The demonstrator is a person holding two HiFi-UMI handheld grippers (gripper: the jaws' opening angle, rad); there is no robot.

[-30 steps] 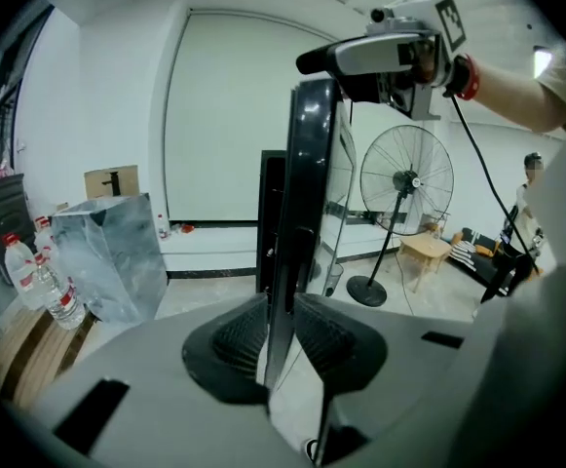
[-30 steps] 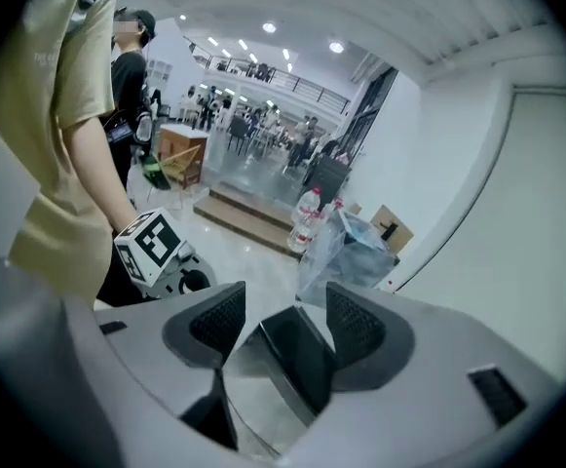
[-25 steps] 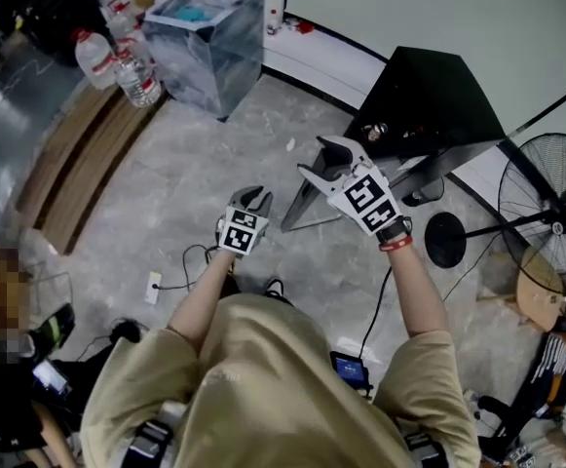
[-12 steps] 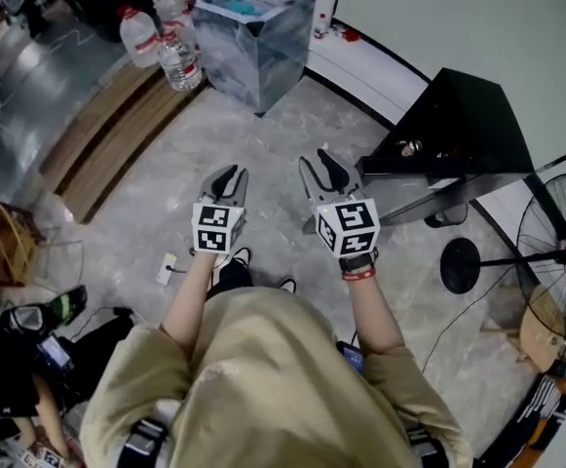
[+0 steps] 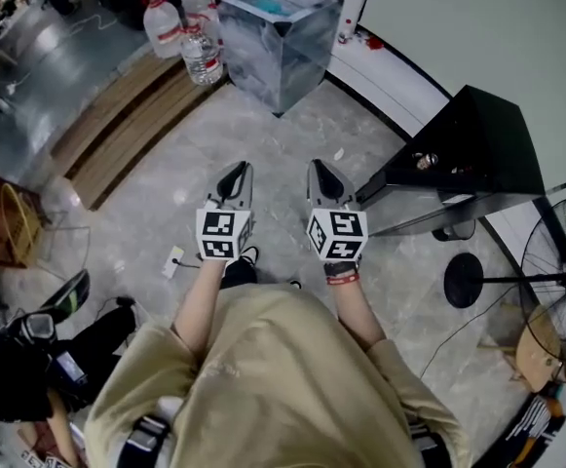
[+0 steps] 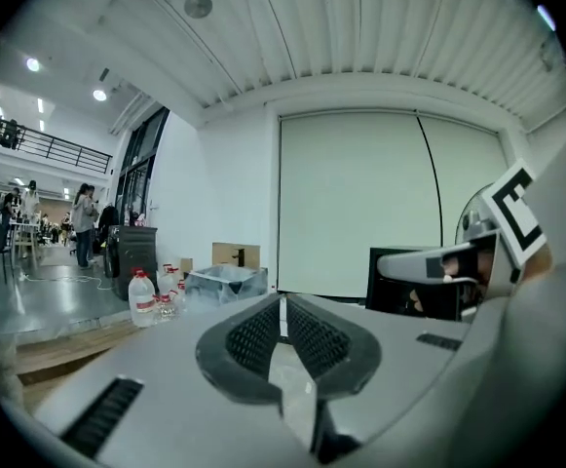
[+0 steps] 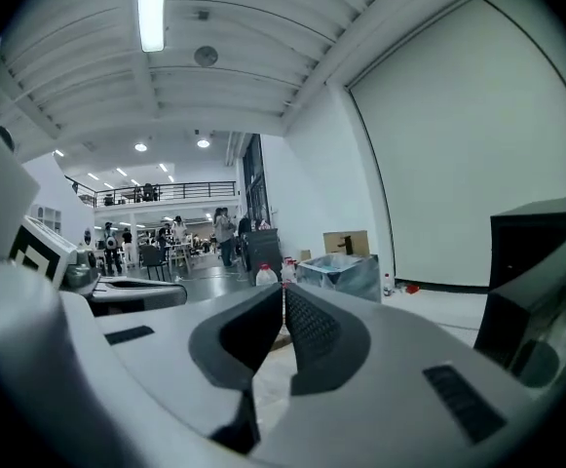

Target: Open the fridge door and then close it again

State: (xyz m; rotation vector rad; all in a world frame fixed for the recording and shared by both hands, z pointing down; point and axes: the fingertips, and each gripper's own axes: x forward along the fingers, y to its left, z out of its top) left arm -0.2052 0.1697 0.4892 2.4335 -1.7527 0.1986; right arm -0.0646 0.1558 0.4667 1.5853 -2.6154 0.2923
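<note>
Grey marbled floor, white wall, a standing fan at right, ribbed ceiling.

- The fridge is a black, boxy cabinet standing upright on the grey floor, close to the white wall.
- A small shiny fitting sits high on its front.
- Whether its door is shut or ajar cannot be told.

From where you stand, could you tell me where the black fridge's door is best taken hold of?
On the black fridge, probably the door's top edge by the shiny fitting, coming level from the face turned toward the person. The fitting sits high on that face and no grip shows lower down; whether it is a handle is too small to tell.
</note>
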